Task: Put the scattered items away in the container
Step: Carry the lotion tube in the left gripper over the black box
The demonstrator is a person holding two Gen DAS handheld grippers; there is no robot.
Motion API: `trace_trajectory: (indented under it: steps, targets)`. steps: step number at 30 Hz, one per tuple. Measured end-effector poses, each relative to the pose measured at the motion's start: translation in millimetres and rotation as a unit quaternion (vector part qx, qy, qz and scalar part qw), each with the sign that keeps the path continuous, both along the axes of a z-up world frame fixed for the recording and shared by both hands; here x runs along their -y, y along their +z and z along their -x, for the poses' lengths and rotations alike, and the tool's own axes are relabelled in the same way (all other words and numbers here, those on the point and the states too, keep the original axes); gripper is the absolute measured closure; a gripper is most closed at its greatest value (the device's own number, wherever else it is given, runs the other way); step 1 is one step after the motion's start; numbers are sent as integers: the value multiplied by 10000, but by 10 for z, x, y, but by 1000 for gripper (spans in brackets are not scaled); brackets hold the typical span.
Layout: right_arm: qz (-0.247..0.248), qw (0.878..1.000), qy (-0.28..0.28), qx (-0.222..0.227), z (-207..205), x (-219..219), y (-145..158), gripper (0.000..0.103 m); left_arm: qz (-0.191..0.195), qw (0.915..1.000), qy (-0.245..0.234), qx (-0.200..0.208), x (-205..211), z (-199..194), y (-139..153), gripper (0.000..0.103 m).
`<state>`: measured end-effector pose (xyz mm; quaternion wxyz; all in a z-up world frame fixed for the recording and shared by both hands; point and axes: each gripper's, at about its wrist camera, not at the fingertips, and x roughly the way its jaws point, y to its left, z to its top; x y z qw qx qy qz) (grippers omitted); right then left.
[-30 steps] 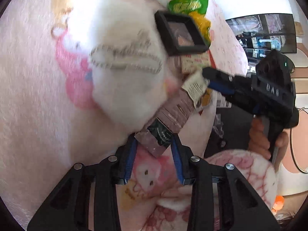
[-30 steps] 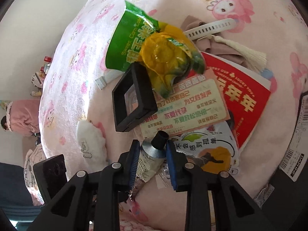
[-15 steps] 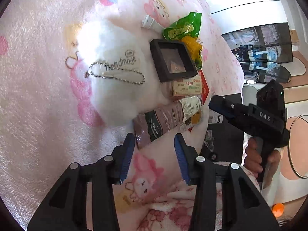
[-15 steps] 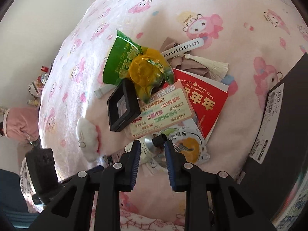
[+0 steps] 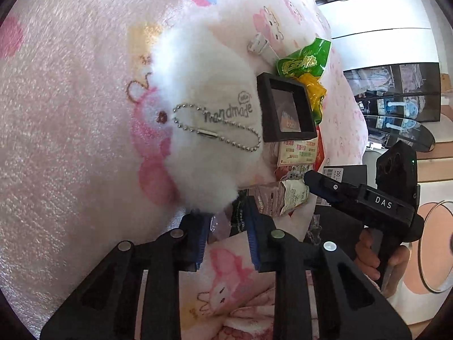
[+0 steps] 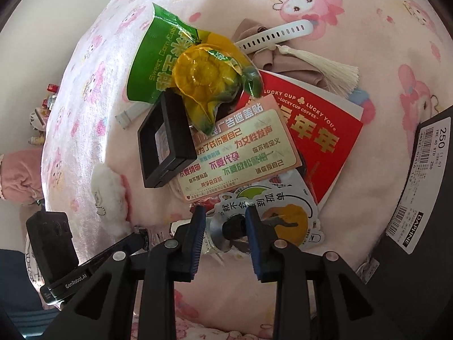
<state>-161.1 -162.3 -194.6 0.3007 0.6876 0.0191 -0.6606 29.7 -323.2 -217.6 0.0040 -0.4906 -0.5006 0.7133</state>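
Note:
Scattered items lie on a pink cartoon blanket (image 5: 70, 141). A tube with a black cap (image 6: 232, 228) and a brown crimped tail (image 5: 271, 198) lies between my two grippers. My left gripper (image 5: 226, 221) is open around the tail end, under a white fluffy "handmade" plush (image 5: 203, 119). My right gripper (image 6: 225, 226) is open around the cap end. A black square box (image 6: 164, 147), a green and yellow snack bag (image 6: 192, 70), cards (image 6: 240, 155) and a red booklet (image 6: 320, 130) lie beyond. A black shoebox (image 6: 424, 192) stands at the right.
A white strap (image 6: 277, 32), a cream tassel (image 6: 334, 76) and brown cloth (image 6: 283, 62) lie behind the booklet. A round sticker (image 6: 286, 215) lies under the tube's cap. Shelves (image 5: 396, 102) stand beyond the bed's edge.
Both grippers pulled back from the pile, then moved in again. They now straddle the two ends of the tube. The tube lies on the blanket throughout.

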Motion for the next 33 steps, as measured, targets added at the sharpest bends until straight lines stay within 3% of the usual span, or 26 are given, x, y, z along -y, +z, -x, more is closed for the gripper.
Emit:
trace_trajectory:
  steps: [3, 6, 7, 11, 12, 15, 19, 24, 28, 33]
  targets:
    - [-75, 9999, 137, -56, -62, 80, 12, 77, -58, 10000, -42, -8, -3, 2, -12, 68]
    - [-123, 9999, -11, 38, -83, 56, 8, 76, -87, 9997, -148, -164, -39, 10, 32, 52]
    - [-87, 9999, -52, 73, -85, 42, 7, 75, -66, 9996, -207, -170, -51, 20, 30, 52]
    - [13, 9993, -110, 364, -86, 92, -105, 68, 208, 9992, -343, 11, -133, 94, 16, 57]
    - [-29, 9994, -55, 339, -103, 136, -110, 68, 308, 9989, -347, 55, -142, 103, 38, 63]
    - [-10, 10000, -25, 13, -145, 204, -36, 68, 394, 9986, -346, -61, -137, 97, 155, 65]
    - [318, 9995, -79, -18, -156, 189, 93, 68, 474, 9978, -358, -289, -135, 59, 372, 69]
    - [478, 9976, -11, -502, -229, 140, 517, 69, 644, 9942, -625, -596, -288, 117, 750, 68]
    - [640, 9933, -72, -964, -321, -498, 1048, 69, 771, 9882, -946, -921, -507, 217, 1139, 68]
    - [785, 9821, -374, -1669, -336, -1425, 1661, 69, 958, 9747, -1544, -1303, -1052, 435, 1633, 67]
